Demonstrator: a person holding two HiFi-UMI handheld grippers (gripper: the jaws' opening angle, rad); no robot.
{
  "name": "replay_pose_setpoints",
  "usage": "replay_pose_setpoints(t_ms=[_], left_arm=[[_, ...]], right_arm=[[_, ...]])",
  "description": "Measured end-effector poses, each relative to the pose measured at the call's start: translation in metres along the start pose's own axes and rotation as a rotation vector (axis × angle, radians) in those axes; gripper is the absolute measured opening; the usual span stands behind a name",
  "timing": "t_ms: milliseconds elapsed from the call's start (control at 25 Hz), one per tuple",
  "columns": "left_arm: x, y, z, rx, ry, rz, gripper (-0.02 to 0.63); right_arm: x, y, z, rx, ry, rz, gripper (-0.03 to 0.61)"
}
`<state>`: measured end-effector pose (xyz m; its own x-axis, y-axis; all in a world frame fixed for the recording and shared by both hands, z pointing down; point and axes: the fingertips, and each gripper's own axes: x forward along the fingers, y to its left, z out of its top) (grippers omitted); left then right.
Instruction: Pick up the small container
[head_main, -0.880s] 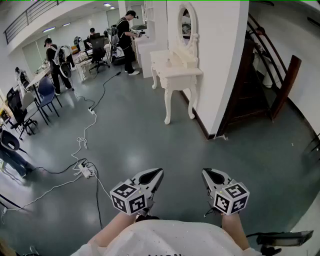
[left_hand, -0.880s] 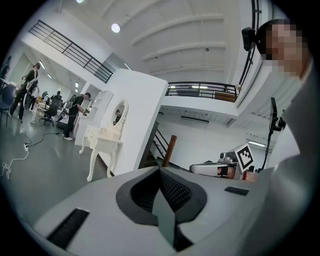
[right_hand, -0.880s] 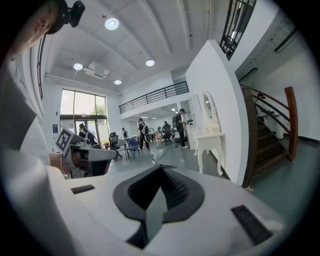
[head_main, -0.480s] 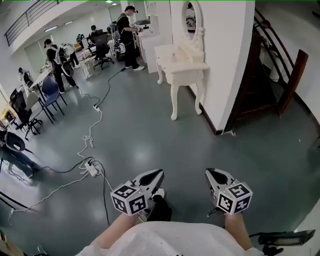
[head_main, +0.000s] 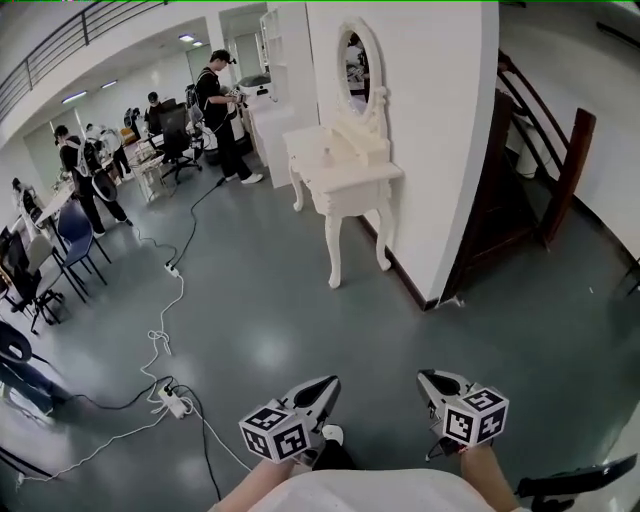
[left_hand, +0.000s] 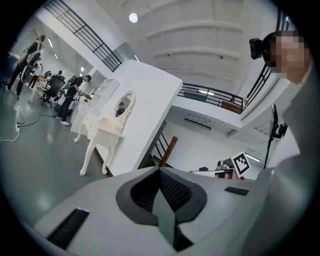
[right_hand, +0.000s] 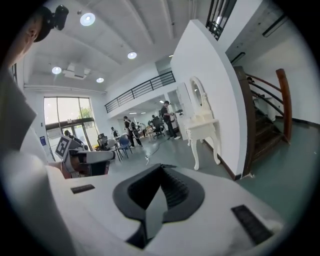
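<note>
Both grippers are idle: left gripper (head_main: 326, 386) and right gripper (head_main: 430, 380) hang low in front of the person's torso. Each gripper view shows its jaws pressed together with nothing between the pads. No small container is resolvable from here. Best guess is that it sits on the white dressing table (head_main: 345, 178) against the wall, under the oval mirror (head_main: 357, 62). A small pale item (head_main: 325, 154) sits near the back of the top, but it's too small to identify, so treat that as unconfirmed. The table is well apart from the grippers, with bare floor between, so the step in hand reads as approach, not grasp. To do it well, close in square on the table's front. Stay clear of the staircase (head_main: 530, 150) on the right and of the cable (head_main: 170, 290) and power strip (head_main: 171, 402) on the left, though all three lie off the straight line anyway. Get the head view over the tabletop and confirm the target before committing a gripper. Spread the jaws ahead of arrival, not at the object, since a light container will likely skid or tip if closed tips nudge it. Use whichever gripper ends up nearer and keep the other back. Come in level, pads either side of the body, then close gently.
</note>
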<state>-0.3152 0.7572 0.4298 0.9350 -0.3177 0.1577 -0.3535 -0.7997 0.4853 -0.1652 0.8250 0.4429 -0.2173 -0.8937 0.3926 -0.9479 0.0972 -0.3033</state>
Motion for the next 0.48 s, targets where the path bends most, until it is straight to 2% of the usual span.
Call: replay_pose_setpoints(t_ms=[80,200,360,480], left_arm=[[0.012,0.026,0.018,0.000,0.005,-0.007,0.011],[0.031,0.071,0.065,0.007,-0.010,-0.011,0.011],[0.044,0.142,0.137,0.021,-0.072,0.034,0.011],[0.044,0.185,0.179,0.010,-0.125,0.067,0.011]], right_arm=[[0.028,-0.002,0.023,-0.001,-0.010,-0.013,0.003],[0.078,-0.004,0.074,-0.026,-0.034,-0.012,0.003],[0.148,0.000,0.134,-0.061,-0.059,-0.006,0.003],[0.191,0.008,0.158,-0.080,-0.055,0.007,0.003]])
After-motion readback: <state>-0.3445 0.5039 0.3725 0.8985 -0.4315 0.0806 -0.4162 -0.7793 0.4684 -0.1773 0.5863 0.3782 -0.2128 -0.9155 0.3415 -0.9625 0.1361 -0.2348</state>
